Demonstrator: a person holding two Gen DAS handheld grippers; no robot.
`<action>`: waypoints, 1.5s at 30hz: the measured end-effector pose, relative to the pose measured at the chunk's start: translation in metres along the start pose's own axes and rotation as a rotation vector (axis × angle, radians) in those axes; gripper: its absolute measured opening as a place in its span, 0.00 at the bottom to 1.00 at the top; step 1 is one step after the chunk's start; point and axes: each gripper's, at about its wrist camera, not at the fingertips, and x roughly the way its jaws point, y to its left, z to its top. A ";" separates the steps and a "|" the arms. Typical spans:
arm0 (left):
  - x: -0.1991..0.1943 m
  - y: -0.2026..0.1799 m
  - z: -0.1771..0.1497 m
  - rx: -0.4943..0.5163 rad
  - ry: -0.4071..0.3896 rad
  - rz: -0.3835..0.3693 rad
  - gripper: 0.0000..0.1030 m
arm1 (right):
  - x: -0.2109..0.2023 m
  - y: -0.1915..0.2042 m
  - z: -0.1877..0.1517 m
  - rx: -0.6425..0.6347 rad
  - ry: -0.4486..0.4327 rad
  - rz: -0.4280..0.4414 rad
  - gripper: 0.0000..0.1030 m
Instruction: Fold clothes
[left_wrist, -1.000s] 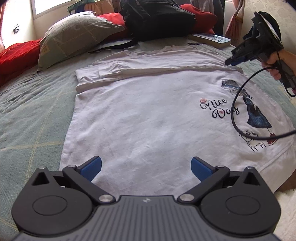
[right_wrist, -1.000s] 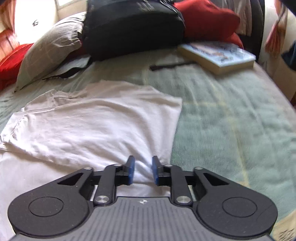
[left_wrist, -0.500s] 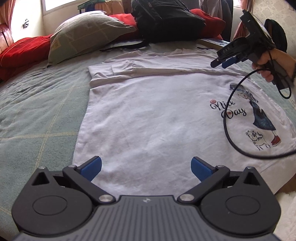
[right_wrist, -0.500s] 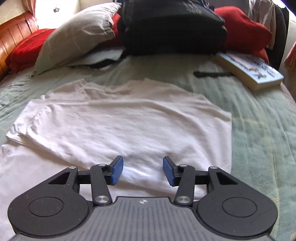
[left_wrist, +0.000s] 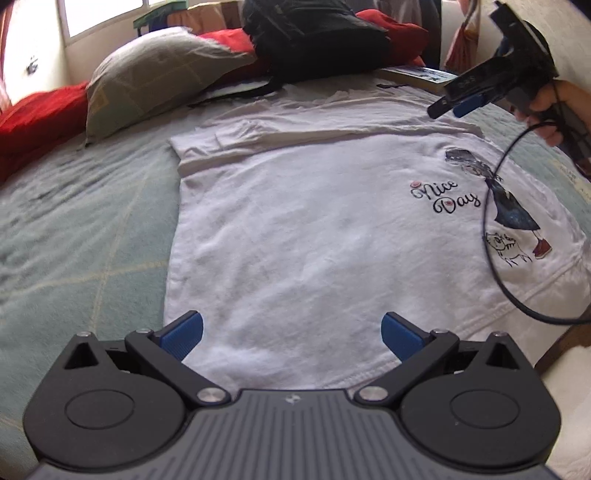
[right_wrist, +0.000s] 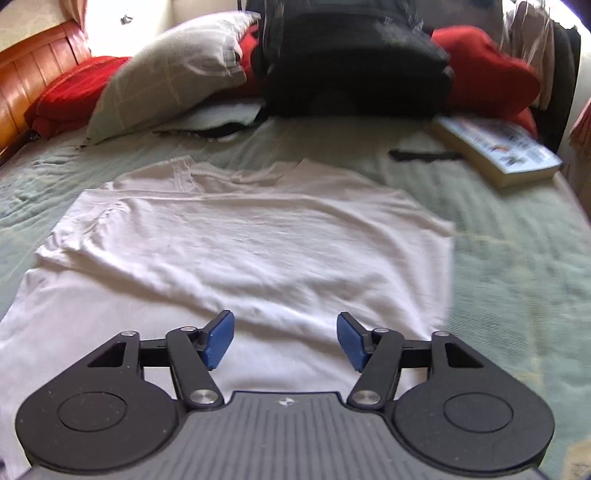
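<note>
A white T-shirt (left_wrist: 314, 229) with a "Nice Day" print lies flat on the green bedspread (left_wrist: 74, 229); its far side is folded over onto itself. My left gripper (left_wrist: 291, 332) is open above the shirt's near hem, holding nothing. In the left wrist view my right gripper (left_wrist: 448, 105) hovers over the shirt's far right corner, held by a hand (left_wrist: 554, 110). In the right wrist view the right gripper (right_wrist: 284, 341) is open above the folded part of the T-shirt (right_wrist: 258, 251), with nothing between its pads.
A grey pillow (left_wrist: 159, 74), red cushions (left_wrist: 33, 118) and a black backpack (left_wrist: 314, 40) line the head of the bed. A book (right_wrist: 498, 151) lies at the far right. A black cable (left_wrist: 495, 266) loops over the shirt's right side.
My right gripper has gone from nearly shut to open and drawn back over the folded part. The left gripper stays open while its view shifts left.
</note>
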 end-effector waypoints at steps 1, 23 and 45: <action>-0.001 -0.002 0.001 0.011 -0.002 -0.007 0.99 | -0.013 -0.002 -0.005 -0.011 -0.022 0.001 0.68; -0.015 -0.053 -0.058 0.087 -0.078 -0.006 0.99 | -0.095 0.022 -0.197 -0.232 -0.039 0.134 0.76; -0.003 -0.169 -0.070 0.756 -0.219 0.096 1.00 | -0.130 0.077 -0.234 -0.504 -0.171 0.297 0.85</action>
